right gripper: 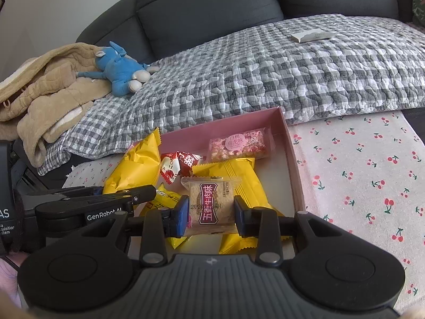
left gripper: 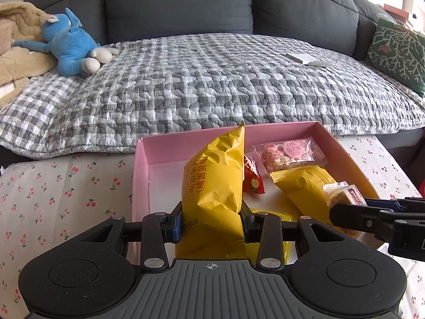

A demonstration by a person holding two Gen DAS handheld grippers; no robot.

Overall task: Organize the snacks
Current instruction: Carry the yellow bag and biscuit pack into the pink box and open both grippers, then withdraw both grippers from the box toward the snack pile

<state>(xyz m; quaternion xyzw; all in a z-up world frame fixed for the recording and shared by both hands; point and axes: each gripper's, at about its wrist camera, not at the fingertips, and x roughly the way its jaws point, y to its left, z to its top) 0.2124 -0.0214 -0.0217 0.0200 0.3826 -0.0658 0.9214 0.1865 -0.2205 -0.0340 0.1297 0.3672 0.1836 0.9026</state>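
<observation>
A pink box [left gripper: 164,146] [right gripper: 290,156] sits on the cherry-print cloth and holds snacks. My left gripper [left gripper: 211,222] is shut on a tall yellow snack bag [left gripper: 216,183] [right gripper: 138,167], held upright over the box's middle. My right gripper [right gripper: 209,212] is shut on a clear biscuit pack with a maroon label [right gripper: 211,203] [left gripper: 342,195], above the box's right side. Inside lie a pink-and-red rice cake pack [left gripper: 289,152] [right gripper: 237,143], a small red candy wrapper [left gripper: 252,179] [right gripper: 176,166] and more yellow bags [left gripper: 302,183] [right gripper: 239,175].
A dark grey sofa [left gripper: 178,2] with a grey checked quilt [left gripper: 212,79] lies behind the box. A blue plush toy [left gripper: 70,43] and a tan blanket [right gripper: 45,90] rest at the left, a small white box [left gripper: 308,58] and a green cushion [left gripper: 398,50] at the right.
</observation>
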